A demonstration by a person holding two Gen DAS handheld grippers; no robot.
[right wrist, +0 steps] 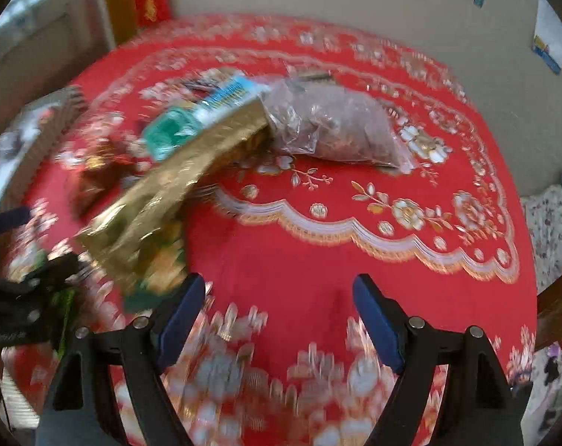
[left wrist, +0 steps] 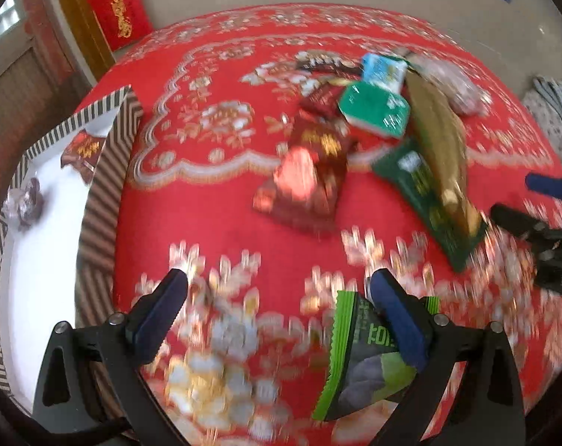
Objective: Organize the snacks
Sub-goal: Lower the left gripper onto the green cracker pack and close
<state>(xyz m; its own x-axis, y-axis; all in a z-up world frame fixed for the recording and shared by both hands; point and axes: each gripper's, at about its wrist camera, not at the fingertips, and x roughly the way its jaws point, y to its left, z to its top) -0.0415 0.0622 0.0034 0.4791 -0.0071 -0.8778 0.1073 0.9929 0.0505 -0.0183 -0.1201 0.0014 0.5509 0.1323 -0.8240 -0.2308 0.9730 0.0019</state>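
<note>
My left gripper is open above the red cloth. A green and black snack packet lies against its right finger, not clamped. A pile of snacks lies ahead: a dark red packet, a green box, a long gold bag, a dark green packet under it. My right gripper is open and empty. The gold bag lies to its left; a clear bag of brown snacks lies further back. The striped box at left holds two snacks.
The round table has a red flowered cloth. A blue and white packet tops the pile. My right gripper shows at the right edge of the left wrist view. A wooden door frame and a red hanging stand behind.
</note>
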